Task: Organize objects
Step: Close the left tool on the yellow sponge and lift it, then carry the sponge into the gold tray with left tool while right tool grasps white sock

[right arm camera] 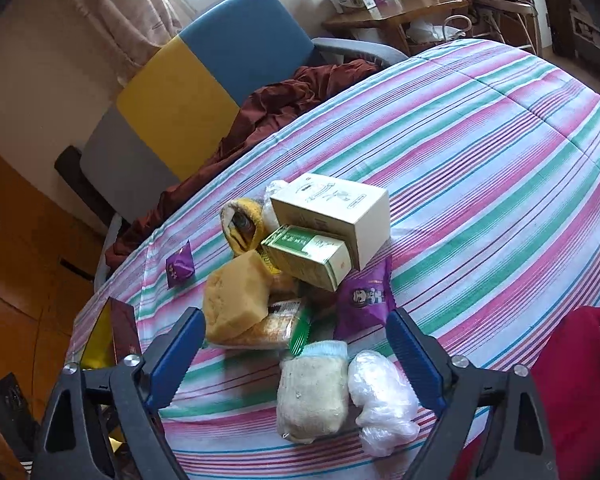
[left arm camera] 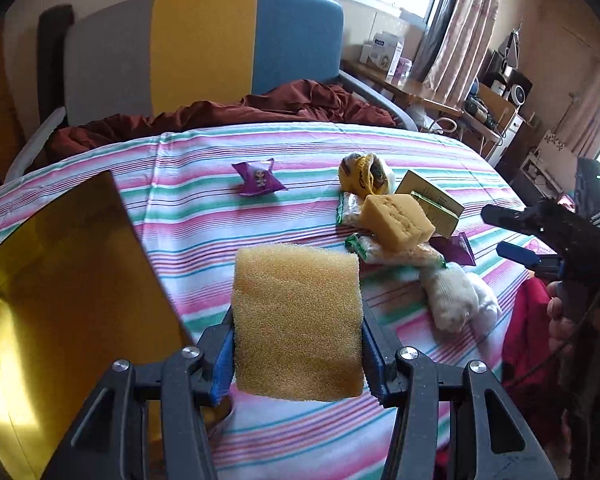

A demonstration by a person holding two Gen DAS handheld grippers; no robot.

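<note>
Left gripper (left arm camera: 298, 354) clamped on a yellow sponge (left arm camera: 298, 322) — blue pads press both side edges, foam bulging slightly between them. Sponge sits lower centre of the left wrist view, held clear above the striped cloth (left arm camera: 188, 216); its long axis runs up the frame, away from the camera, broad face toward the lens and top edge tilted back.

Yellow box (left arm camera: 60, 280) fills the left of that view, its near wall just beside the sponge's left edge. Bare striped cloth between box and pile, reaching to a lone purple packet (left arm camera: 259, 178) at upper centre.

Pile to the right of centre: tan sponge block (left arm camera: 396, 220) on snack packs, green carton (right arm camera: 306, 256) leaning under a cream carton (right arm camera: 332, 212), yellow knitted item (right arm camera: 240, 226) behind, rolled white sock (right arm camera: 312, 392) and a clear plastic bundle (right arm camera: 382, 400) nearest.

Right gripper (right arm camera: 296, 350) jaws wide apart — nothing pinched; sock and bundle lie below, between the fingers. Wide open cloth to upper right of the right wrist view, up to the table's curved edge
</note>
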